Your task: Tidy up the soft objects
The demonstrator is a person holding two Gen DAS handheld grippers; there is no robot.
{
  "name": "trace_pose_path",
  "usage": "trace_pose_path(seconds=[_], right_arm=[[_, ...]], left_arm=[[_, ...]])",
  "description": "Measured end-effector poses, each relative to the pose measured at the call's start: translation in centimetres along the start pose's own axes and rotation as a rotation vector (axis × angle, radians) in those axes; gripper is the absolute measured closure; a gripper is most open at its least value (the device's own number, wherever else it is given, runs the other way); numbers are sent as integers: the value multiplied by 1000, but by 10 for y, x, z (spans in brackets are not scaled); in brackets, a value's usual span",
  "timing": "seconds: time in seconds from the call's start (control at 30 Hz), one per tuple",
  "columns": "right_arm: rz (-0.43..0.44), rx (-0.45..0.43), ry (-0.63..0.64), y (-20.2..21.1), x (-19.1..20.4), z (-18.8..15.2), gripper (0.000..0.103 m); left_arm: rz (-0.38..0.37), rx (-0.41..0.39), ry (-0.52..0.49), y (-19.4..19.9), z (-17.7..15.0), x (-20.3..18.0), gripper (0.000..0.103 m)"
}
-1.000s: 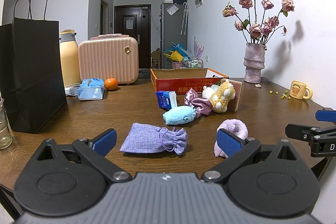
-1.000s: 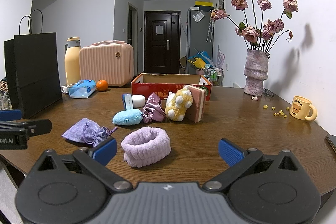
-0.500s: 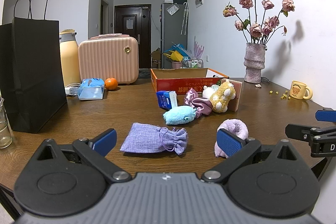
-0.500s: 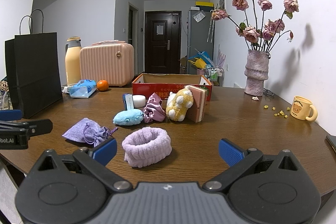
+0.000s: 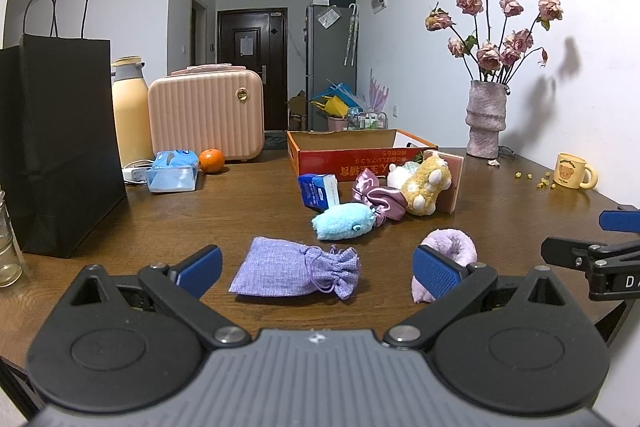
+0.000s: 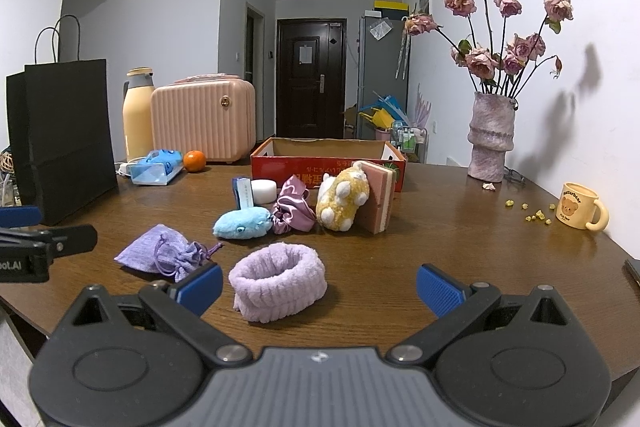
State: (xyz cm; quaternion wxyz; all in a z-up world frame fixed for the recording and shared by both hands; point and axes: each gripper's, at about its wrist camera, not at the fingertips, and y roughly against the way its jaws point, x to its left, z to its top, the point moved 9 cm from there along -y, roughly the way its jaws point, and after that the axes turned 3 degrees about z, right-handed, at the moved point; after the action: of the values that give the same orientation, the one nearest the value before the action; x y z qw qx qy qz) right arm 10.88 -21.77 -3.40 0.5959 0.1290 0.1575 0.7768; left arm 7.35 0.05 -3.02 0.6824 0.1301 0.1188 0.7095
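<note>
With both tools spread wide and empty, ease your left tool (image 5: pixel 316 269) low around the lilac woven drawstring pouch (image 5: pixel 294 271) before squeezing.

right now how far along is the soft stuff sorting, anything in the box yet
Nothing looks sorted: what shows of the red box looks empty. Both the left gripper and the right gripper are open and hold nothing. Left to do: purple pouch, lilac headband, blue plush, satin scrunchie and yellow plush all lie on the table.
</note>
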Motion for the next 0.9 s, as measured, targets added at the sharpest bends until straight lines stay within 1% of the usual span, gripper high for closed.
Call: trace_pose_path(seconds=[0.23,0.37,0.9], right_arm=[[9,10,3,-11,1,0,0],[17,16,8,-18,2,0,0],[56,63,13,-56,11,-4,0]], left_arm=[[7,16,4,-3,-1,4,0],[10,27,8,-20,1,7,0],[42,68,16,-51,-5,17,0]])
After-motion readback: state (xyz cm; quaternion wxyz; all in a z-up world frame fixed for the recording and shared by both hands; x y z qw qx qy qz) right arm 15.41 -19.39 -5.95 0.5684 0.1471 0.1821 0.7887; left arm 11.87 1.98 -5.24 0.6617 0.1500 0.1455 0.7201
